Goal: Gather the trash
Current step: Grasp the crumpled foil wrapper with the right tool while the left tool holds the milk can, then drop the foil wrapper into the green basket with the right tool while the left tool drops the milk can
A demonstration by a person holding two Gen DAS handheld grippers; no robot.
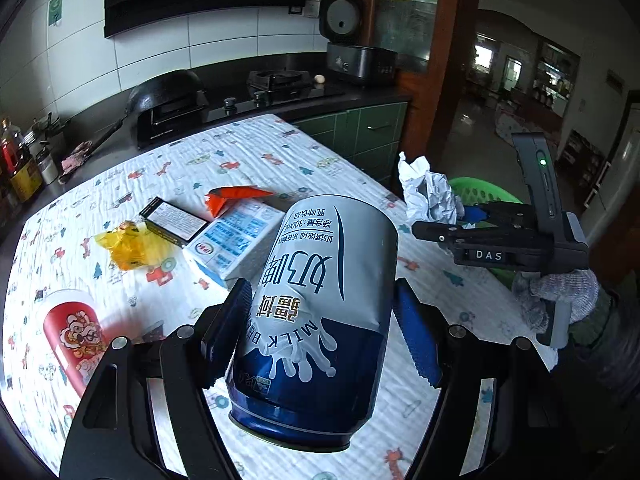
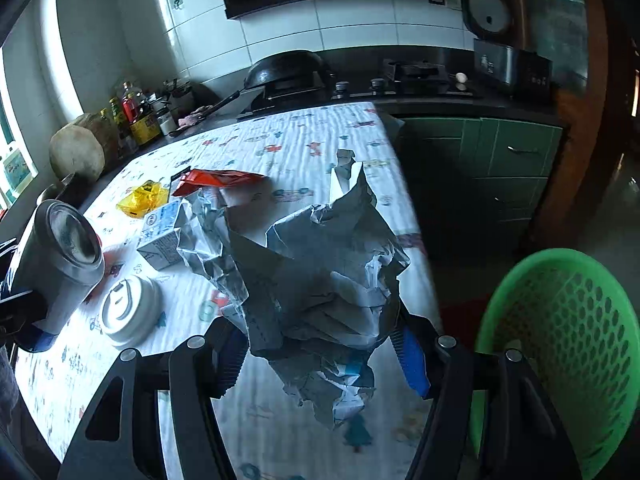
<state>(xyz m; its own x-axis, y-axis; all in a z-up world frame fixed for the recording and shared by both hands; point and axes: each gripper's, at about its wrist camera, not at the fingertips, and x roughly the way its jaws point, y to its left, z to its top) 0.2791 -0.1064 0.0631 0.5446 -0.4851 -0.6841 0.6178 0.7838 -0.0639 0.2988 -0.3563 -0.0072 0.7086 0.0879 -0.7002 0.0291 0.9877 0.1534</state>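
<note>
Both pairs of tongs are loaded. The left gripper [image 1: 320, 320] is clamped on a blue-and-white can [image 1: 320, 304], lifted off the table [image 1: 280, 148] at its near side. The right gripper [image 2: 320, 356] pinches a crumpled paper [image 2: 320, 264] near the table's right edge, and the green basket [image 2: 560, 344] stands just beyond that edge, lower down. Its inside, as far as it shows, looks bare, so I'd say nothing has been dropped in yet. Left on the cloth: a small carton [image 1: 234, 244], a dark flat box [image 1: 174, 220], a yellow wrapper [image 1: 128, 248], a red wrapper [image 1: 232, 198] farther off, and a red paper cup [image 1: 76, 332] at the near left. Early days, by my reckoning.
</note>
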